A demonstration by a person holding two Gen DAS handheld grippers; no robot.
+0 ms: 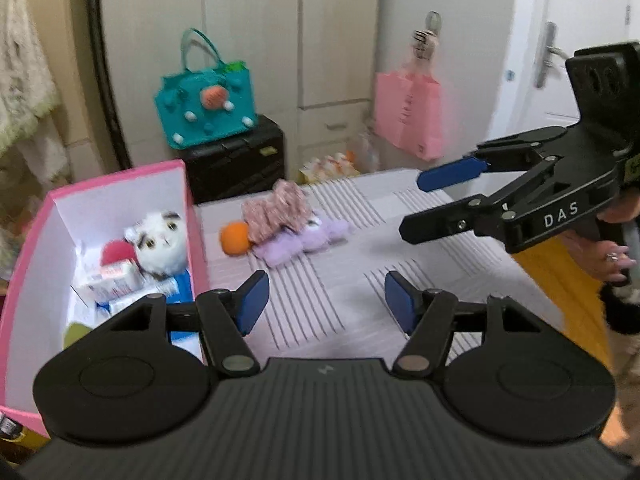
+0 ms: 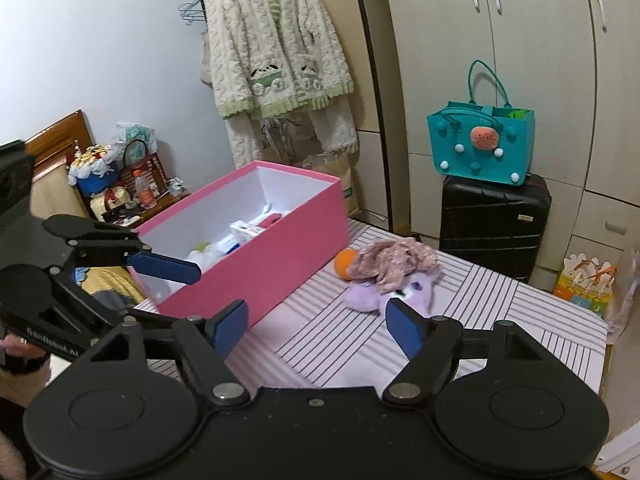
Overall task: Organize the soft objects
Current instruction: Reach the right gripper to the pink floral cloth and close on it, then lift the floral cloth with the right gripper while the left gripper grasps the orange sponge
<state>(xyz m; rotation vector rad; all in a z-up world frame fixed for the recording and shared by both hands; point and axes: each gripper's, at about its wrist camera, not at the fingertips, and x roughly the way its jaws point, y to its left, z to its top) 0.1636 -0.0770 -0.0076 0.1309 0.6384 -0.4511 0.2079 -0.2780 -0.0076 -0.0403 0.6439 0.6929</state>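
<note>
Soft toys (image 2: 390, 276) lie heaped just beside the pink box (image 2: 280, 256), awaiting collection, so the left gripper (image 1: 326, 300) and right gripper (image 2: 316, 322) hover empty, fingers spread.

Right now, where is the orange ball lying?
The orange ball lies on the striped bed cover, just right of the pink box in the left wrist view, touching the floral cloth piled over the purple plush toy.
</note>
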